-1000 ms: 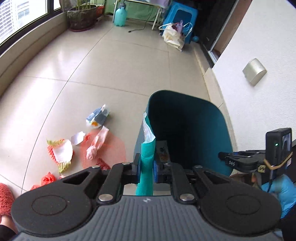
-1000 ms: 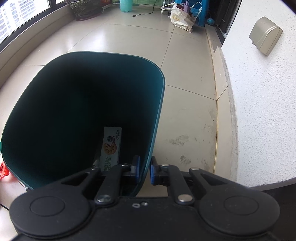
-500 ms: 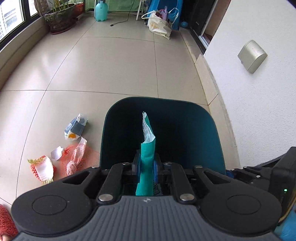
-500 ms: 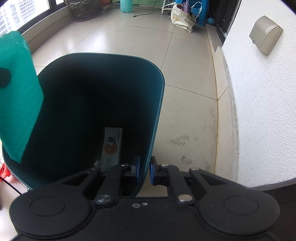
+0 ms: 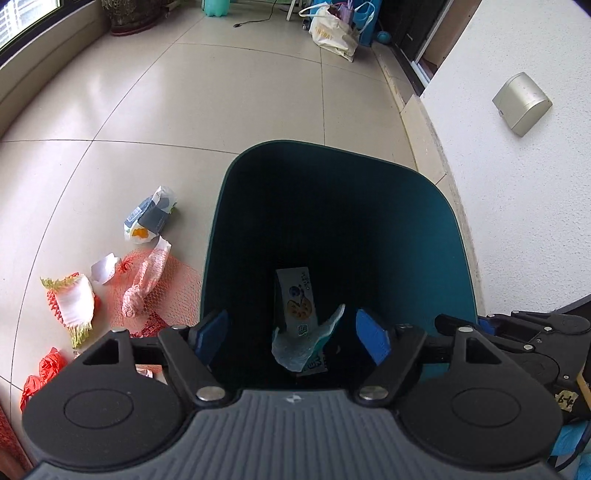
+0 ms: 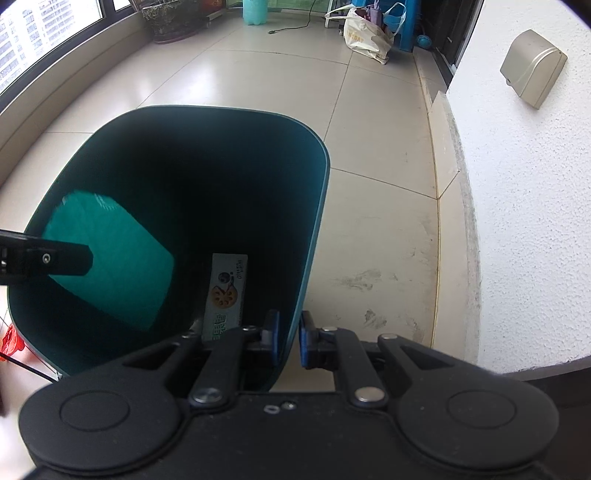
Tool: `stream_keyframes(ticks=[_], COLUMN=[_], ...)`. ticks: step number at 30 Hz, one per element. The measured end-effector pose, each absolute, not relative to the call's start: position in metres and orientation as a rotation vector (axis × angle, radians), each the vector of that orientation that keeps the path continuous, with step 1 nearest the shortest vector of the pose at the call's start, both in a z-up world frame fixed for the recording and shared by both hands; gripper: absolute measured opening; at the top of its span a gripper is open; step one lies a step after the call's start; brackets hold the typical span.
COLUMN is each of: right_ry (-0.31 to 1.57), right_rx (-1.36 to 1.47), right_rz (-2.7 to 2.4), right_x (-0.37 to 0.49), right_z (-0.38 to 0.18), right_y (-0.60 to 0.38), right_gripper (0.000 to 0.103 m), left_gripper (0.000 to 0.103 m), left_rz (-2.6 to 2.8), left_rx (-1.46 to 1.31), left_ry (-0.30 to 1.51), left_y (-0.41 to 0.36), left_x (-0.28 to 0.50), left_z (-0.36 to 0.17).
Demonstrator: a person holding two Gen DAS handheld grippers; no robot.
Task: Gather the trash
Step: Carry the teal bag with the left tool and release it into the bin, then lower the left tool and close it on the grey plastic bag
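A dark teal trash bin point(image 5: 436, 206) stands on the tiled floor by the white wall. My left gripper point(image 5: 291, 334) is open above the bin's mouth. A teal wrapper point(image 5: 303, 343) is loose below it inside the bin; it also shows in the right wrist view point(image 6: 110, 258). A white snack packet point(image 5: 297, 295) lies on the bin's bottom. My right gripper point(image 6: 288, 341) is shut on the bin's near rim point(image 6: 314, 229). More trash lies on the floor left of the bin: a blue-white wrapper point(image 5: 149, 218), red netting point(image 5: 159, 288), a red-white wrapper point(image 5: 72, 302).
The white wall point(image 5: 517, 203) with a beige box point(image 5: 521, 103) is close on the right. A tote bag point(image 5: 332, 33), a blue stool and a plant pot point(image 6: 170, 18) stand at the far end. Small red scraps point(image 5: 40, 369) lie at the lower left.
My left gripper has moved over the bin and opened. The teal wrapper has left its fingers and dropped into the bin. The right gripper has kept its hold on the rim.
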State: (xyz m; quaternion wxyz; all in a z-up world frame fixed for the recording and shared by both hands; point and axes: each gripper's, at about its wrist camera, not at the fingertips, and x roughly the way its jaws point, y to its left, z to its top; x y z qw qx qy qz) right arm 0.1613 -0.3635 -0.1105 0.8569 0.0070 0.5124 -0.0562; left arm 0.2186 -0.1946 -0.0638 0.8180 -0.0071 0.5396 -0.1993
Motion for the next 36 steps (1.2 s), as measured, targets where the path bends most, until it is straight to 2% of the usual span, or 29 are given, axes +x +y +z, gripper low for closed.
stream_keyframes(ticks=[9, 15, 21, 27, 36], right_ry=[1.079, 1.083, 1.082, 1.081, 1.081], right_rx=[0.006, -0.015, -0.086, -0.089, -0.115], right_rz=[-0.122, -0.104, -0.089, -0.098, -0.092], right_x=[0.164, 0.163, 0.162, 0.165, 0.160], right_z=[-0.110, -0.111, -0.113, -0.113, -0.112], right_y=[-0.362, -0.357, -0.345, -0.346, -0.342], right_gripper=[0.010, 0.010, 0.011, 0.011, 0.011], left_gripper=[0.076, 0.077, 0.077, 0.077, 0.077], left_rz=[-0.378, -0.228, -0.073, 0.112, 0.153], left_rx=[-0.061, -0.043, -0.026, -0.142, -0.196], left_ry=[1.089, 1.106, 1.212, 1.403, 1.556], left_y=[-0.122, -0.064, -0.021, 0.014, 0.028], left_x=[0.202, 0.197, 0.200, 0.203, 0.211], left_z=[-0.027, -0.046, -0.112, -0.218, -0.324])
